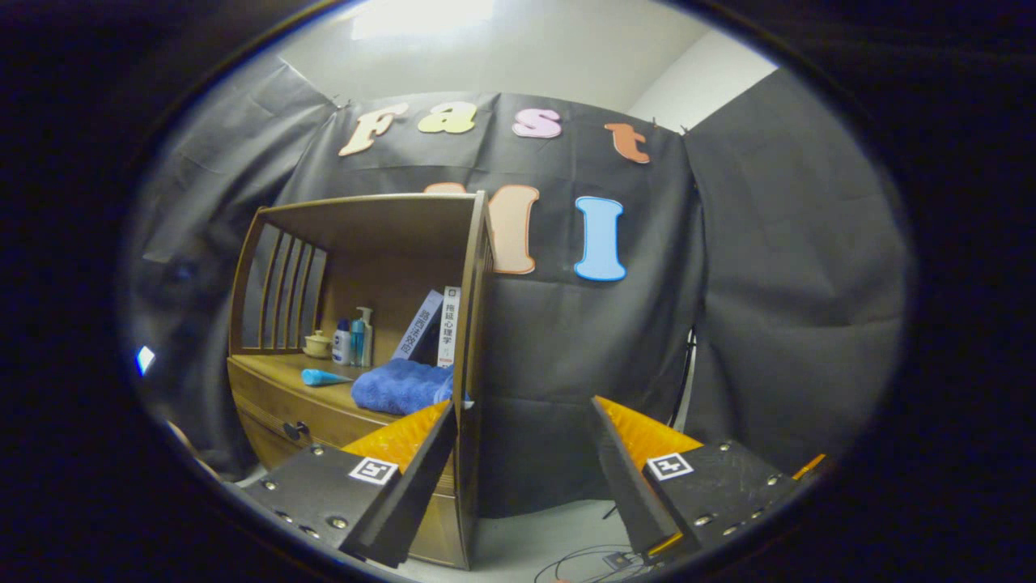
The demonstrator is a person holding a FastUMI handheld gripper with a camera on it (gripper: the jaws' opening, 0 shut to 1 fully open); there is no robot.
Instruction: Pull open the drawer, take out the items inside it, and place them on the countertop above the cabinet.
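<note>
Gripper (522,441) hangs released, fingers spread and empty, beside the cabinet (469,340). Its drawer (279,421) looks closed, I think; a blue towel (401,385) lies on the desk (283,368) above.

Black cloth walls (728,283), white ceiling (526,57), pale floor (534,542), cables (583,563).

My gripper (524,421) hangs in open air, its two fingers (421,453) spread wide apart and angled forward, pressing on nothing and holding nothing between them.
</note>
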